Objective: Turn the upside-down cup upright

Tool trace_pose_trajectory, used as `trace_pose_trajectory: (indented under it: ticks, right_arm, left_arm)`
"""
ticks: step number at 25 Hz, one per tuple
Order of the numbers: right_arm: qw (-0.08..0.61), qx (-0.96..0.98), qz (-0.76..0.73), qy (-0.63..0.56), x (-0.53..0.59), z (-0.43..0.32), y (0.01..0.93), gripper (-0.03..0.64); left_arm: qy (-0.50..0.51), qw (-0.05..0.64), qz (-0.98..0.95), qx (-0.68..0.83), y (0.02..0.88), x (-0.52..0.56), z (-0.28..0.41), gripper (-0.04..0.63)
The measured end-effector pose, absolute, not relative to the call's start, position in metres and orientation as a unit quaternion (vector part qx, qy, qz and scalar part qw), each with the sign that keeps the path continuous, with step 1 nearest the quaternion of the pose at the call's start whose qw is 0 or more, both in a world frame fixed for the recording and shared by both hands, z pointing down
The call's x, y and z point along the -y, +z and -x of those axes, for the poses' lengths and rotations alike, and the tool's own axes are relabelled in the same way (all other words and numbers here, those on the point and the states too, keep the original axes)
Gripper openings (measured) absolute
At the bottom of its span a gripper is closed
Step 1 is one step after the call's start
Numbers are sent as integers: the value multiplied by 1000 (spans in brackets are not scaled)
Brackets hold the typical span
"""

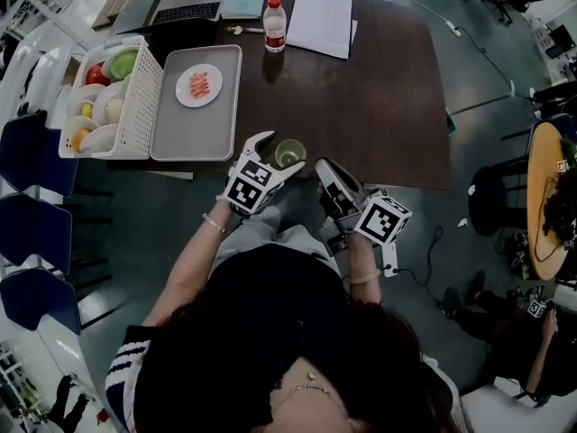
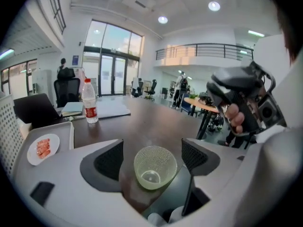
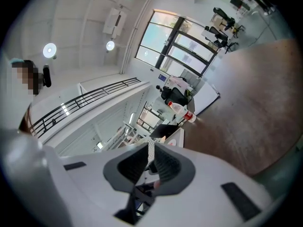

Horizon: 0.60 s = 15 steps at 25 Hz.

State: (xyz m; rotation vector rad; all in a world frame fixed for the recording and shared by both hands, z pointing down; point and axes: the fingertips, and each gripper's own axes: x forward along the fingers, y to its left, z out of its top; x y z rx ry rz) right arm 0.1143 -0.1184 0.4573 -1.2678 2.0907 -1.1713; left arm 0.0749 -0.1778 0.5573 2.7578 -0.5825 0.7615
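Standing cup (image 1: pixel 289 153): green, translucent, mouth up at the near edge of the table (image 1: pixel 379 106) — I looked straight into its bowl in the left gripper view.
Left gripper (image 2: pixel 152 158): fingers wide; the cup sat between the pads (image 2: pixel 110 161) with a gap on each side, and I saw neither pad touching it.
Right gripper (image 3: pixel 151 162): fingers nearly together, only a slit between them, nothing in it; it hung just right of the cup.
Rest of table: grey tray (image 1: pixel 194 129) carrying a small plate (image 1: pixel 198 85), white basket (image 1: pixel 144 97) touching its left side, water bottle (image 1: pixel 275 25) at the far side.
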Motion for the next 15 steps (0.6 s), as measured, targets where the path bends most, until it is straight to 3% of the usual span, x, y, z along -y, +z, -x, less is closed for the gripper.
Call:
trace_pose_trajectory:
  ticks: [6,9,15]
  right_arm:
    - [169,-760,500,-379,122,-117,461,46]
    - [137,-764,525,-350,123,-119,462,43]
    - [77,-767,565,-293,124,-120,461,35]
  left_arm:
    - [176,118,-949,231,509,179,-63,392]
    - [150,98,-948,262,490,180,-56,268]
    - [106,110,-948,278,466,177,-44,197]
